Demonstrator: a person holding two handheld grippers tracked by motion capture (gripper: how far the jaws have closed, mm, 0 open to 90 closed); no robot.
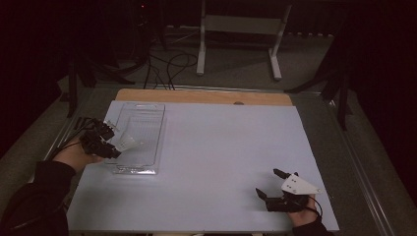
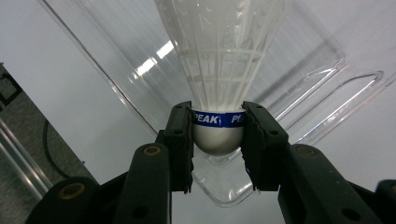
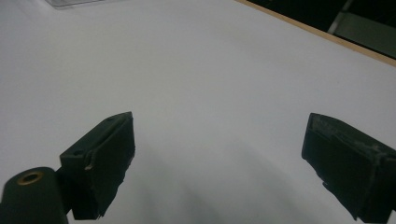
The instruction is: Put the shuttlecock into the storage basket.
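- The rounded cork base of a white shuttlecock (image 2: 219,107) is pinched between the two black jaws of the left gripper (image 2: 218,140), one pad pressed on each side of it.
- A blue band is wrapped around the top of the base, and the white letters "PEAK" can be read on it; a second print of the word is partly covered by the right-hand pad.
- The base is seen as smooth, pale and dome-shaped, while the skirt is made of thin white ribs joined by cross threads into a flaring cone.
- In the left gripper view the long axis of the shuttlecock is laid toward 12 o'clock, with the base at 6 o'clock and the skirt opening away from the jaws.
- Beneath and beyond the skirt a clear plastic tray (image 2: 299,79) is seen, glossy, with moulded rounded recesses and raised edges.
- In the high view the shuttlecock is held over the tray's 9 o'clock edge, in the desk's 9 o'clock part.
- The jaws of the right gripper (image 3: 219,158) are spread wide with nothing between them; their pads look matte and a little worn.
- The right gripper is held low over the smooth white desk (image 1: 221,147) at about 5 o'clock, well apart from the tray.
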